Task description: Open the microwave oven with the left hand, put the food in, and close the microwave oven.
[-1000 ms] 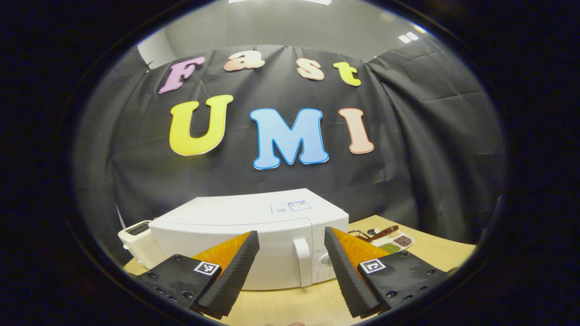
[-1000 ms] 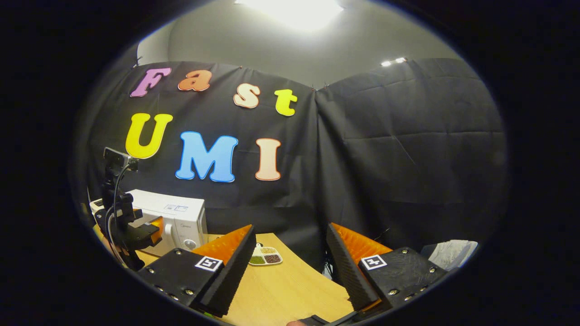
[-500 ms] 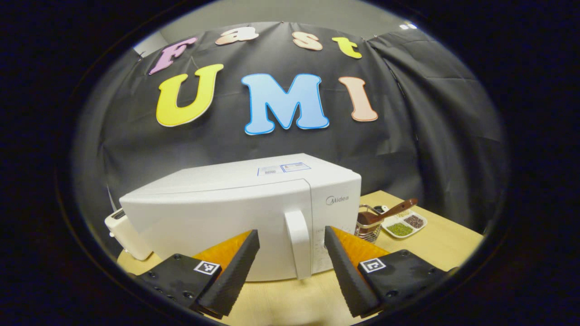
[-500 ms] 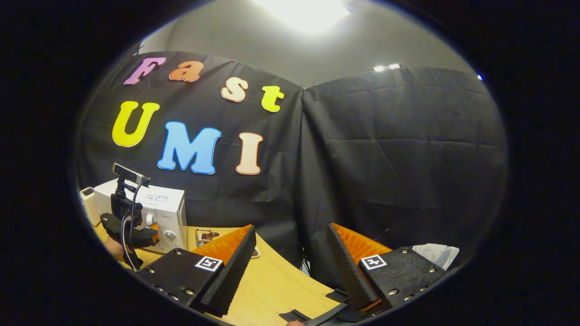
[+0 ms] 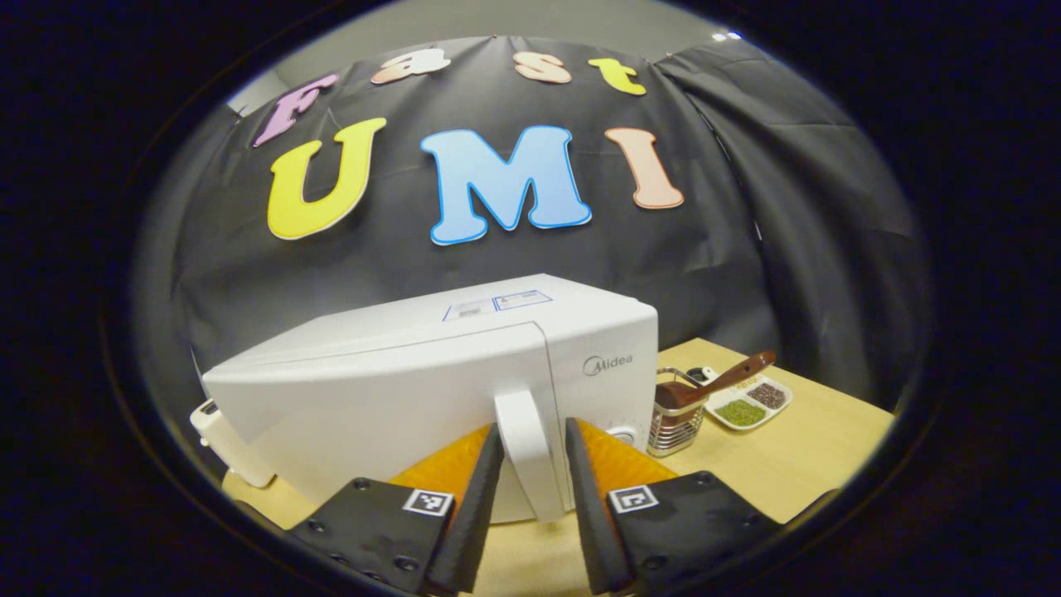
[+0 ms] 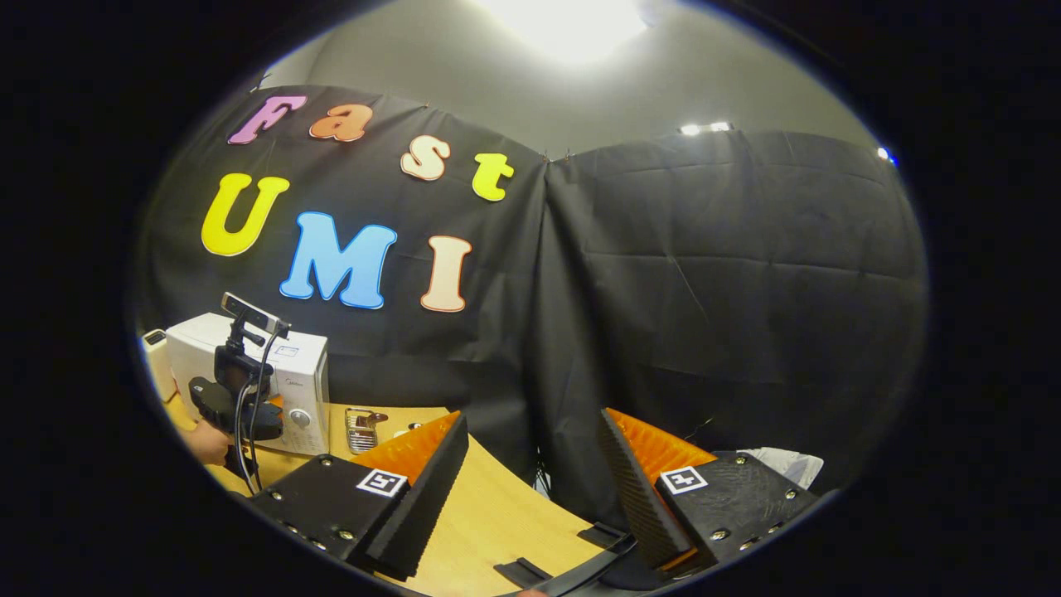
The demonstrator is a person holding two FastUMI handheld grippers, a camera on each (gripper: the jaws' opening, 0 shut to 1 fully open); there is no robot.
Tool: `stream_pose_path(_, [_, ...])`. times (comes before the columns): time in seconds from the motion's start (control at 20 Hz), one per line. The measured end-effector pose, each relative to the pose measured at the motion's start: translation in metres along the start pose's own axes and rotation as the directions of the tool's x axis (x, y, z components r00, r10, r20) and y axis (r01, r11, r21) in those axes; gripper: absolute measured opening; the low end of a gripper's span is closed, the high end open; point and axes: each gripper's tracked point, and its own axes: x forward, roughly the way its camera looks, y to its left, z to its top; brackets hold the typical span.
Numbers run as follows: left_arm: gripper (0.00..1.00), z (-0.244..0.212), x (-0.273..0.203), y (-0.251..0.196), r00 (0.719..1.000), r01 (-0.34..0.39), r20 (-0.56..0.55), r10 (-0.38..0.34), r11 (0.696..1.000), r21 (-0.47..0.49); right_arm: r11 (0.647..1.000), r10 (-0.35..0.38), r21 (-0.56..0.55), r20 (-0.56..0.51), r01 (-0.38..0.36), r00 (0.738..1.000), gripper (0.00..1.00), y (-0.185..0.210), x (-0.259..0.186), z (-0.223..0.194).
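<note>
I have the left hand-held gripper (image 5: 527, 497) at the microwave oven (image 5: 431, 390), its two fingers (image 5: 472, 514) set on either side of the white door handle (image 5: 526, 464). They stand very close to the handle, but I cannot tell whether both press on it. The door looks closed, flush with the front. The microwave oven sits toward the counter's (image 5: 796, 464) back left, with a white toaster (image 5: 224, 444) just beside it at the far left edge. To its other side stand a wire basket (image 5: 675, 414) holding a wooden spoon (image 5: 721, 381), then a small divided dish (image 5: 746, 406) of grains nearer the right edge.

My right hand-held gripper (image 6: 530, 489) hangs open over the counter's near right corner, well apart from the microwave oven, gripping nothing.
</note>
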Motion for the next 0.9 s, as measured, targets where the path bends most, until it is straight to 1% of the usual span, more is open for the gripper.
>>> stream_pose_path(0.1, [0.39, 0.0, -0.003, -0.001, 1.0, -0.005, -0.005, 0.005, 1.0, -0.012, 1.0, 0.003, -0.004, 0.004, -0.003, 1.0, 0.95, -0.001, -0.001, 0.001])
stream_pose_path(0.15, [0.39, 0.0, -0.002, -0.002, 1.0, -0.006, -0.008, 0.006, 1.0, -0.017, 1.0, 0.004, -0.006, 0.004, -0.004, 1.0, 0.95, -0.002, -0.001, 0.001])
stream_pose_path(0.2, [0.37, -0.001, -0.004, -0.002, 1.0, -0.008, -0.008, 0.007, 1.0, -0.022, 1.0, 0.007, -0.005, 0.002, -0.007, 1.0, 0.95, -0.003, -0.001, 0.0])
stream_pose_path(0.4, [0.24, -0.001, -0.007, -0.001, 1.0, -0.001, -0.02, 0.0, 0.999, -0.037, 1.0, 0.014, 0.001, 0.01, -0.014, 1.0, 0.95, -0.007, 0.0, 0.002])
stream_pose_path(0.45, [0.24, -0.002, -0.008, -0.002, 1.0, 0.005, -0.024, -0.006, 0.999, -0.043, 1.0, 0.017, 0.005, 0.015, -0.017, 1.0, 0.95, -0.008, 0.001, 0.003])
stream_pose_path(0.55, [0.18, -0.002, -0.009, -0.003, 0.999, 0.012, -0.05, -0.013, 1.0, -0.028, 1.0, 0.025, 0.013, 0.021, -0.025, 0.999, 0.95, -0.009, 0.003, 0.004])
stream_pose_path(0.65, [0.19, -0.001, -0.01, -0.002, 0.998, 0.019, -0.062, -0.021, 0.999, -0.042, 0.999, 0.033, 0.015, 0.027, -0.034, 0.999, 0.95, -0.01, 0.005, 0.004])
stream_pose_path(0.75, [0.18, -0.01, -0.032, -0.003, 0.995, 0.001, -0.097, -0.009, 0.997, -0.078, 0.999, 0.041, 0.021, 0.033, -0.042, 0.999, 0.95, -0.012, 0.008, 0.005])
stream_pose_path(0.85, [0.18, -0.01, -0.052, -0.003, 0.999, 0.007, -0.041, -0.008, 1.0, -0.021, 0.998, 0.056, 0.034, 0.041, -0.057, 0.998, 0.95, -0.012, 0.01, 0.006])
stream_pose_path(0.9, [0.18, -0.012, -0.06, -0.003, 0.999, 0.016, -0.039, -0.017, 1.0, -0.009, 0.996, 0.079, 0.039, 0.04, -0.081, 0.996, 0.95, -0.009, 0.011, 0.003])
